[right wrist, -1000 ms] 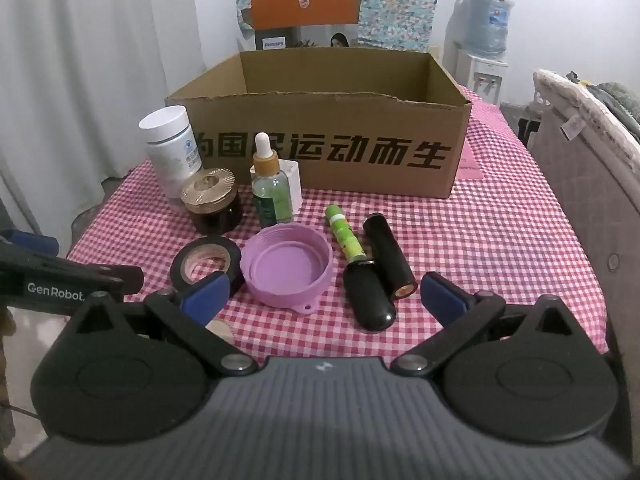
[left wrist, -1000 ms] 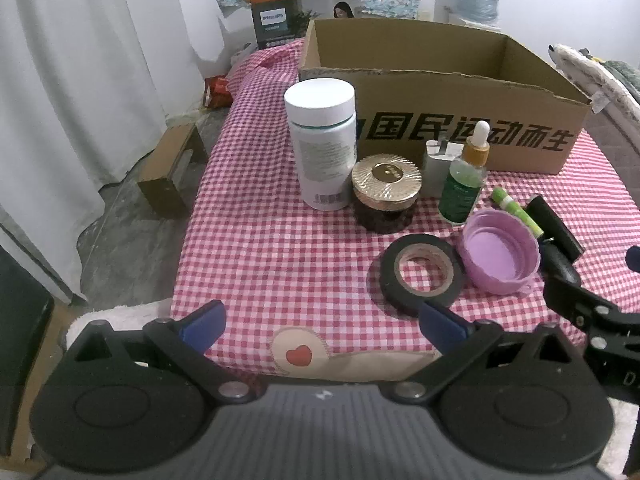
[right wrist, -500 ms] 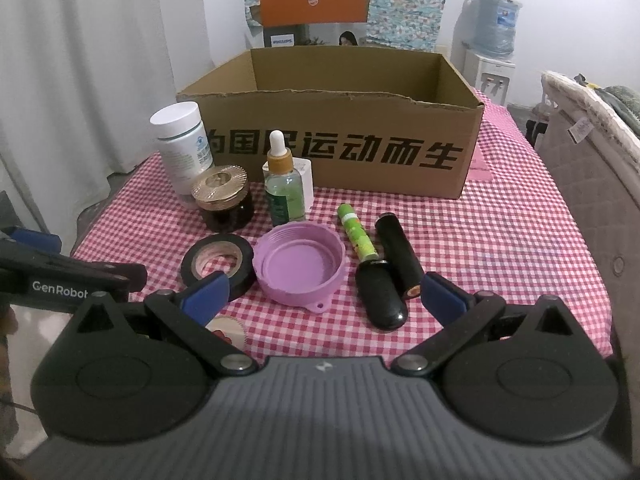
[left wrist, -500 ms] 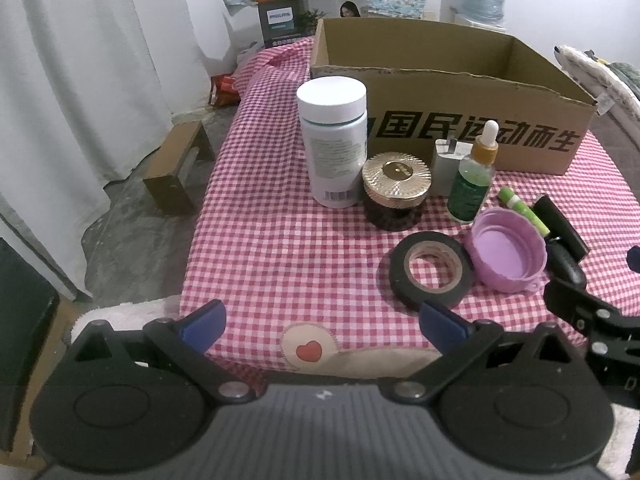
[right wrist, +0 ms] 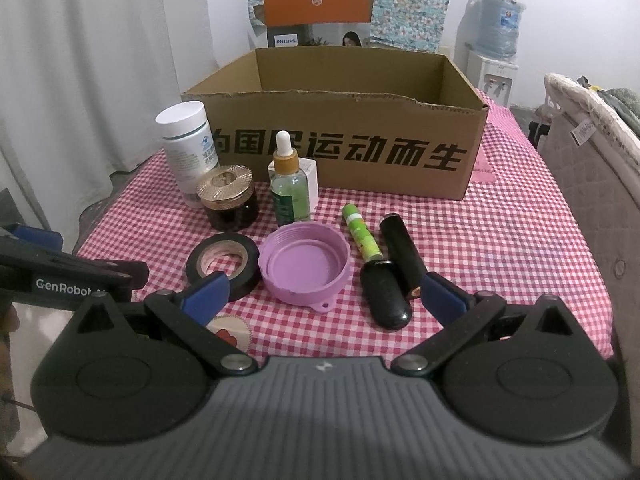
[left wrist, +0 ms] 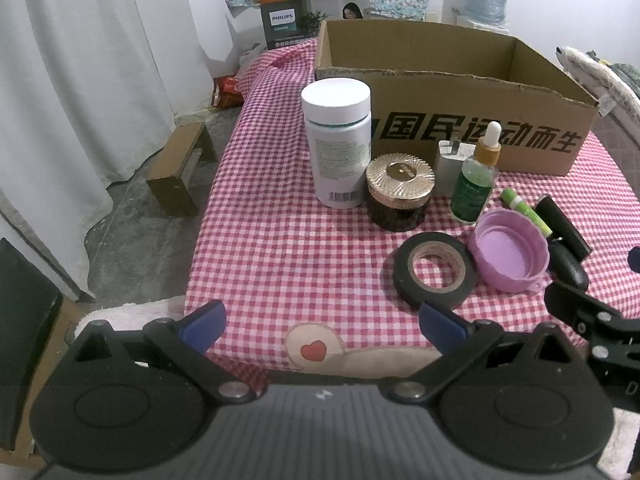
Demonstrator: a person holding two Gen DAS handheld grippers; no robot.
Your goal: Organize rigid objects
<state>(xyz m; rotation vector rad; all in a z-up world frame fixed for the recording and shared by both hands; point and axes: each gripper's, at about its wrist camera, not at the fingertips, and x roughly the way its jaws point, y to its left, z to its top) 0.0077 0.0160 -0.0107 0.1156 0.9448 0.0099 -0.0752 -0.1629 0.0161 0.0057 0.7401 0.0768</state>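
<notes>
Red-and-white checked cloth covers the tabletop [right wrist: 520, 240], and the open cardboard box [right wrist: 344, 152] stands at its far side, printed with black characters on the front wall. The things to sort sit in a loose cluster in front of the box. At the left of the cluster stands the white pill bottle [left wrist: 337, 148], upright, with the gold-lidded dark jar [left wrist: 400, 192] just beside it. A small white block [left wrist: 447, 168] stands behind the green dropper bottle [right wrist: 289, 188], close to the box wall. Nearer the front edge lies the roll of black tape [right wrist: 223, 260], flat, touching or almost touching the purple lid [right wrist: 304, 266], which lies with its hollow side up. Right of the lid lie the green tube [right wrist: 360, 234], a black cylinder [right wrist: 401, 252] and a black oval case [right wrist: 385, 294], close together.

The left claw [left wrist: 322, 322] hangs over the front edge of the tabletop, its blue pads spread wide and holding nothing. The right claw [right wrist: 326, 294] sits low before the purple lid, also spread wide and empty, its left pad in front of the tape roll
</notes>
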